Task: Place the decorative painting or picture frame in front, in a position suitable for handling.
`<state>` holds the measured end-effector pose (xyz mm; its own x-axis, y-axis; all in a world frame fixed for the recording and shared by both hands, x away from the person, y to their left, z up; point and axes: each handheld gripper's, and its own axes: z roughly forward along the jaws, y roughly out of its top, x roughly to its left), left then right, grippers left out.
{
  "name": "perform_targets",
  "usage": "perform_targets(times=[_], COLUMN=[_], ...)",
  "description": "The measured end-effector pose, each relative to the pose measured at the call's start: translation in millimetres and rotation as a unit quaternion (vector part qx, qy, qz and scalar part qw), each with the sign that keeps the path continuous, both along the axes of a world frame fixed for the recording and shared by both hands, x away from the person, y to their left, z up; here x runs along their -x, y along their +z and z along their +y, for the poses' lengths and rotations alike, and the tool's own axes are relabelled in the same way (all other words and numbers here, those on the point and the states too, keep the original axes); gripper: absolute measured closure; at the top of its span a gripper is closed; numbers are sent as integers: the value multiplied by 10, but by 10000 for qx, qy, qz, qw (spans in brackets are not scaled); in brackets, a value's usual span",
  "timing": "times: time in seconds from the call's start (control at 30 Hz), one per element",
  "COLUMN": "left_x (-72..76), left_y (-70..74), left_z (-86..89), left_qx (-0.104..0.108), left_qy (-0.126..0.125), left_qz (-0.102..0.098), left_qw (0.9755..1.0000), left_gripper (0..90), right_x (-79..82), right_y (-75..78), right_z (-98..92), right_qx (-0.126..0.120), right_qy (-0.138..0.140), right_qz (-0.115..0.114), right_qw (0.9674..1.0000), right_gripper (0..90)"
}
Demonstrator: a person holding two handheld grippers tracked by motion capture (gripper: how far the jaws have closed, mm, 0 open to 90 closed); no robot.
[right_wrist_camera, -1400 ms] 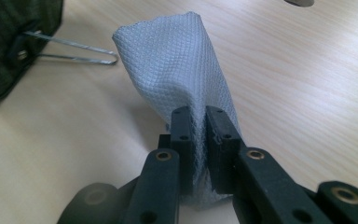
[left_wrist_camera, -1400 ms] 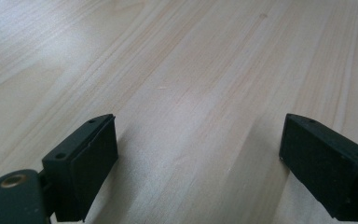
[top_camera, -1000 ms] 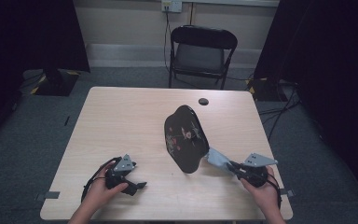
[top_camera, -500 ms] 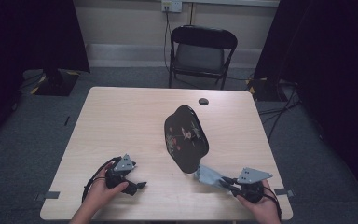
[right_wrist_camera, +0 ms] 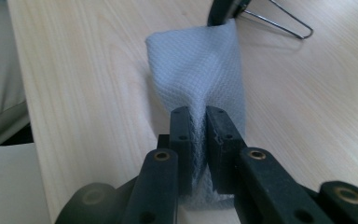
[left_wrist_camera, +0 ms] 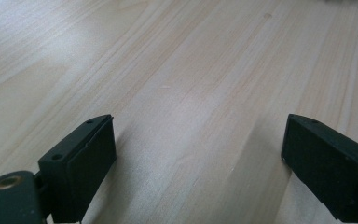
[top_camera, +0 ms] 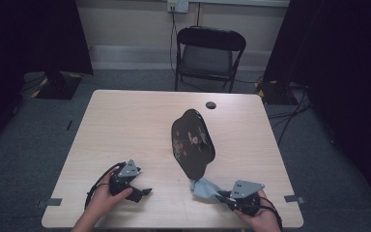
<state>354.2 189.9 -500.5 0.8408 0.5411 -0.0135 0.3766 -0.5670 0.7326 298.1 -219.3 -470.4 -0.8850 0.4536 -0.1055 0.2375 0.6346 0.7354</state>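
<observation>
Right gripper view: a grey cloth is clamped between the right gripper's jaws, beside the black plate. Left gripper is held wide apart over the bare table.

From my high view, the near corner of the grey cloth disappears under my right gripper, and both forearms run off the bottom edge. In the right gripper view the black plate and its wire stand are cut by the top edge. The plate's painted motif is too small to read
</observation>
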Motion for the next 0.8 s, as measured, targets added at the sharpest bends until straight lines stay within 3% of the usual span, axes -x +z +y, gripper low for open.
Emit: perform_targets(times=[0.07,0.13,0.23,0.3,0.4,0.53,0.6,0.67,0.73,0.8], left_x=[0,0,0,0,0,-2,-1,-1,-1,-1], left_y=[0,0,0,0,0,-1,-1,-1,-1,-1], left_z=[0,0,0,0,-1,-2,-2,-2,-3,-3], left_qx=[0,0,-1,-3,-5,-10,-12,-13,-12,-12], left_qy=[0,0,1,-1,-6,-20,-22,-22,-21,-21], left_qz=[0,0,0,2,4,2,-1,-3,-3,-3], left_qw=[10000,10000,10000,10000,10000,10000,10000,10000,10000,10000], left_gripper=[96,96,96,94,92,88,86,86,86,86], right_x=[-14,-76,-80,-64,-65,-69,-61,-82,-131,-162], right_y=[0,-9,-12,-14,-10,-32,-22,46,57,37], right_z=[-25,-167,-247,-322,-362,-413,-412,-388,-358,-336], right_qx=[4,-229,-302,-137,-137,-179,-320,-734,-885,-911], right_qy=[-95,-320,-393,-516,-584,-652,-656,-769,-913,-890], right_qz=[-2,64,88,-12,-1,145,140,40,44,93], right_qw=[10000,9992,9987,9986,9982,9976,9972,9943,9919,9918], right_gripper=[821,821,821,817,814,712,687,607,573,570])
